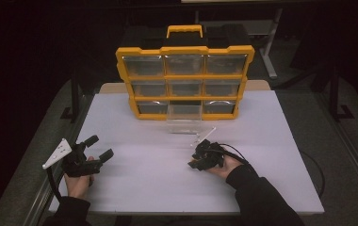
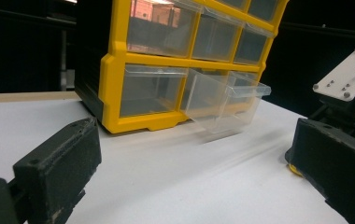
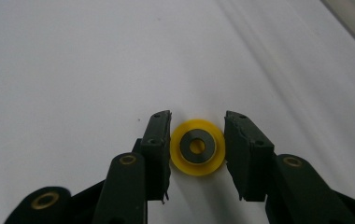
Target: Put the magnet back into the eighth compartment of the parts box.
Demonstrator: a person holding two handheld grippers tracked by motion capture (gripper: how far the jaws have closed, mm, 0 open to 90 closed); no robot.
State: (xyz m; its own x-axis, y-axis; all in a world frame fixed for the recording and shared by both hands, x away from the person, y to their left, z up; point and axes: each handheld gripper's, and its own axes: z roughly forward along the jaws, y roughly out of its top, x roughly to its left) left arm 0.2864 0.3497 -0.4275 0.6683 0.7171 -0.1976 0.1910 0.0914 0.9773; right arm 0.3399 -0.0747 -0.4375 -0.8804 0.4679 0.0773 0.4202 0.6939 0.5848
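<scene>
A white table [image 1: 158,179] stands in a dark room, and at its far edge rises one yellow organiser [image 1: 185,82] with nine clear drawers in three rows of three, one black-and-yellow carry handle [image 1: 184,31] on top, and one of those drawers, the middle drawer of the bottom row [image 1: 184,118], pulled well out onto the tabletop. The right gripper [image 3: 197,135] is tipped down at the table in front of that drawer, its two black jaws closed against either side of one small yellow ring [image 3: 197,147] with a dark grey washer-like centre, which lies flat on the white surface between them. The left gripper [image 1: 97,148] rests near the table's left edge, well apart from the ring, its two jaws spread wide with nothing between them.
</scene>
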